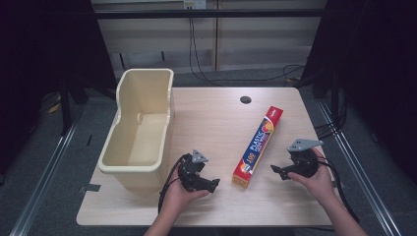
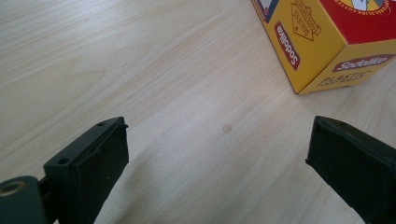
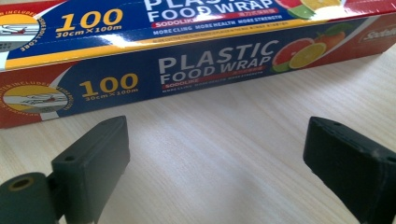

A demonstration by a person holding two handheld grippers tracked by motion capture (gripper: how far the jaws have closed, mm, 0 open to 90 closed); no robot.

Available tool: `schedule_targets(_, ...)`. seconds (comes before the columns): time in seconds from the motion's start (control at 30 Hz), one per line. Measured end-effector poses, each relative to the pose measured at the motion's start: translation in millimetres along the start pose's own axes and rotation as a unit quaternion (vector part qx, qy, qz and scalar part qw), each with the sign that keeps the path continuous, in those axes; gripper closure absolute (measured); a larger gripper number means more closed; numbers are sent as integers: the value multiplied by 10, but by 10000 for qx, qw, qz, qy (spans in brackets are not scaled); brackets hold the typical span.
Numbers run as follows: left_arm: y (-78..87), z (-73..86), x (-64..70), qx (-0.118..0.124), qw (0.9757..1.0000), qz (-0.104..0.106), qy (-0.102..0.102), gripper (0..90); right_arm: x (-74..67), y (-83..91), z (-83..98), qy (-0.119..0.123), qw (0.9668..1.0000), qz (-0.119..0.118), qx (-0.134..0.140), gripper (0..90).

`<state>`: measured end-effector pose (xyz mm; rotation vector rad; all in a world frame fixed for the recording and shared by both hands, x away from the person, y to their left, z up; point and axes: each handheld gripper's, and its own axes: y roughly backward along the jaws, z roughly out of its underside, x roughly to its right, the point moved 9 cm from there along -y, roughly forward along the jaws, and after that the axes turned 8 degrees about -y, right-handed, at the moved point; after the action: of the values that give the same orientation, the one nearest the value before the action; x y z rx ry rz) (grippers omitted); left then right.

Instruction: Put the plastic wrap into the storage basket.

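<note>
Two grippers flank one box of plastic food wrap (image 1: 257, 147) in the high view, probably so that each can come at it from its own side: the left gripper (image 1: 215, 184) sits just left of the box's near end and the right gripper (image 1: 275, 169) just right of it, both apart from the box. One cream tub (image 1: 140, 129) stands well to the left of the box at the table (image 1: 211, 113) edge, open side up, likely a place to drop things. One dark hole (image 1: 245, 100) lies beyond the box. In the left gripper view the two jaws stand wide apart with nothing between them, and the box's yellow end corner (image 2: 327, 42) lies ahead and to one side. In the right gripper view the jaws likewise gape empty, facing the box's long printed side (image 3: 196, 60) squarely, near but not touching.
</note>
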<state>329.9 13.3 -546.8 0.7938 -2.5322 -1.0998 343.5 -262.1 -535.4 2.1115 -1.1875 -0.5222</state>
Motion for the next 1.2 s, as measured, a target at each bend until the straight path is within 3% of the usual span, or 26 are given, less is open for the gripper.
schedule_targets(0.17, 3, 17, -5, -47, 10000, 58, 31, 50, -39, 2, -25, 94, 10000, 0, -11, 77)
schedule_targets(0.47, 10, 17, -3, -84, 9999, 93, 15, 50, 40, 2, -160, -159, 9997, 135, 94, 98)
schedule_targets(0.63, 7, 1, 14, -50, 9999, 131, 52, 51, 61, -3, -223, -431, 9985, 169, 306, 163)
schedule_targets(0.67, 10, 6, 17, -76, 9998, 148, 53, 52, 76, -4, -252, -543, 9978, 197, 313, 225)
schedule_targets(0.73, 10, 11, 15, -84, 9999, 127, 44, 52, 121, -6, -288, -419, 9978, 377, 356, 368)
schedule_targets(0.8, 9, 17, 13, -102, 9999, 131, 41, 52, 151, -25, -320, -436, 9974, 419, 390, 472)
schedule_targets(0.87, 8, 20, 9, -112, 9999, 124, 19, 53, 179, -60, -342, -339, 9973, 480, 432, 659)
schedule_targets(0.93, 8, 18, 9, -98, 9998, 148, 19, 53, 207, -103, -347, -380, 9969, 551, 405, 767)
schedule_targets(1.0, 10, 16, 10, -89, 9999, 144, 26, 53, 221, -122, -354, -390, 9966, 586, 417, 806)
schedule_targets(1.1, 16, 20, 16, -134, 9998, 174, 4, 54, 322, -234, -415, -491, 9939, 848, 500, 900)
schedule_targets(1.2, 8, 19, 23, -116, 9998, 169, 14, 54, 365, -299, -449, -528, 9936, 889, 465, 900)
